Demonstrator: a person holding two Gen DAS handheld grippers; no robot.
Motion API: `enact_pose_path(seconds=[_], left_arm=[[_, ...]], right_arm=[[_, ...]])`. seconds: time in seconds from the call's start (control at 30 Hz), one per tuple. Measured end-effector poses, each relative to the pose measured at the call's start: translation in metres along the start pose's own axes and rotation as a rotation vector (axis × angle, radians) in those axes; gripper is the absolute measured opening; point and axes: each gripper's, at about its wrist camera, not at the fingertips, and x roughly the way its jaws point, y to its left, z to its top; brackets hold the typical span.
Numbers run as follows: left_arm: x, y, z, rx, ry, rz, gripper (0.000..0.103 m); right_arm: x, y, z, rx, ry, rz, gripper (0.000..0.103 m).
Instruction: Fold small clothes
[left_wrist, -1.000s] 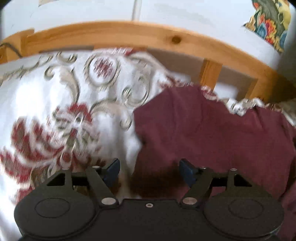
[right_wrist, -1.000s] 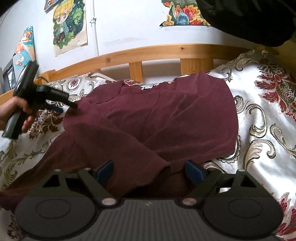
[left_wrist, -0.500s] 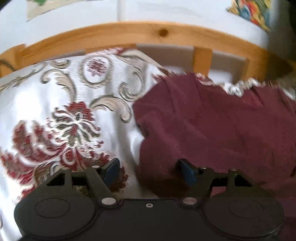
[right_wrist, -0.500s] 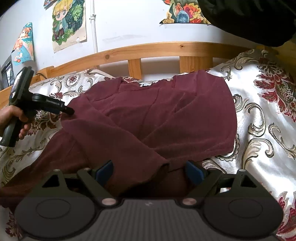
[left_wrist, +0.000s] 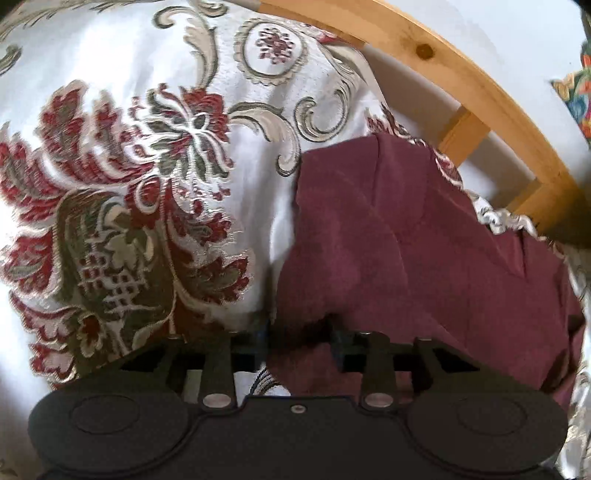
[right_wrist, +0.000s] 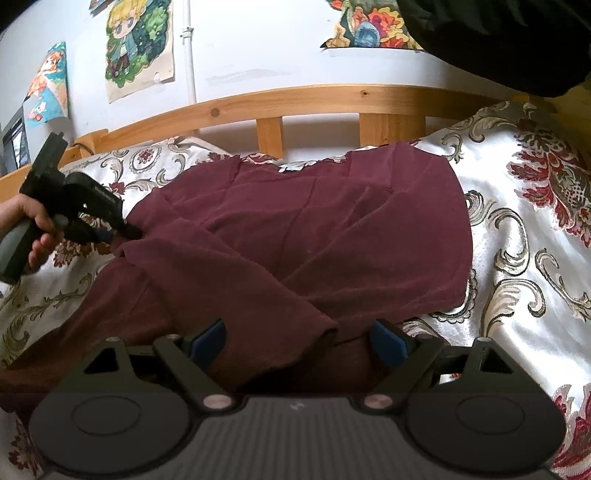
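Note:
A maroon shirt (right_wrist: 314, 236) lies spread on the patterned bedspread (right_wrist: 524, 266), partly folded, with a flap laid diagonally across its front. It also shows in the left wrist view (left_wrist: 424, 258). My left gripper (left_wrist: 299, 339) has narrowed its jaws on the shirt's left edge, with cloth bunched between the fingers. In the right wrist view the left gripper (right_wrist: 129, 232) pinches that edge. My right gripper (right_wrist: 299, 338) is open, its blue pads either side of the shirt's near hem, low over the cloth.
A wooden bed rail (right_wrist: 295, 103) runs along the far side, with a white wall and posters (right_wrist: 140, 44) behind. The bedspread (left_wrist: 147, 184) stretches left of the shirt. A dark cloth (right_wrist: 498, 40) hangs at the top right.
My left gripper dropped to the shirt's left edge and closed its jaws on the cloth. My right gripper stayed open over the near hem.

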Motion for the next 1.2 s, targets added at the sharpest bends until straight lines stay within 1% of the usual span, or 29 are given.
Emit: enact_pose_path(seconds=[0.07, 0.13, 0.2, 0.27, 0.3, 0.43, 0.53, 0.6, 0.7, 0.83, 1.0, 1.07, 1.1, 1.2], left_arm=[[-0.009, 0.005, -0.003, -0.019, -0.004, 0.008, 0.074], [-0.02, 0.007, -0.007, 0.002, -0.015, 0.035, 0.077], [-0.034, 0.009, -0.015, 0.044, -0.012, 0.032, 0.082], [-0.052, 0.008, -0.028, 0.087, -0.017, 0.031, 0.092], [-0.06, 0.007, -0.034, 0.1, -0.021, 0.03, 0.094], [-0.1, 0.002, -0.064, 0.185, -0.042, -0.022, 0.101], [-0.126, -0.003, -0.089, 0.277, -0.052, -0.061, 0.102], [-0.139, -0.005, -0.106, 0.353, -0.057, -0.081, 0.102], [-0.158, -0.008, -0.136, 0.495, -0.083, -0.113, 0.102], [-0.174, -0.01, -0.169, 0.633, -0.065, -0.182, 0.102], [-0.183, -0.006, -0.2, 0.754, -0.014, -0.244, 0.102], [-0.18, -0.004, -0.21, 0.794, 0.022, -0.237, 0.102], [-0.178, -0.003, -0.214, 0.814, 0.035, -0.227, 0.102], [-0.169, -0.005, -0.227, 0.894, 0.064, -0.138, 0.102]], right_arm=[[-0.001, 0.001, 0.0, -0.011, -0.005, -0.009, 0.09], [-0.001, 0.001, 0.001, -0.018, -0.011, -0.018, 0.091], [-0.003, 0.002, 0.002, -0.029, -0.016, -0.032, 0.092], [-0.006, 0.003, 0.003, -0.05, -0.026, -0.046, 0.093], [-0.008, 0.004, 0.003, -0.064, -0.035, -0.055, 0.095], [-0.018, 0.007, 0.007, -0.109, -0.065, -0.087, 0.1], [-0.026, 0.009, 0.009, -0.126, -0.061, -0.089, 0.103], [-0.03, 0.013, 0.009, -0.143, -0.027, -0.078, 0.103], [-0.04, 0.025, 0.008, -0.192, 0.034, -0.079, 0.103], [-0.07, 0.048, -0.005, -0.319, 0.057, -0.074, 0.103], [-0.105, 0.084, -0.029, -0.497, 0.106, -0.063, 0.103], [-0.11, 0.098, -0.038, -0.583, 0.13, -0.048, 0.103], [-0.11, 0.105, -0.043, -0.628, 0.143, -0.054, 0.103], [-0.107, 0.119, -0.055, -0.703, 0.186, -0.101, 0.103]])
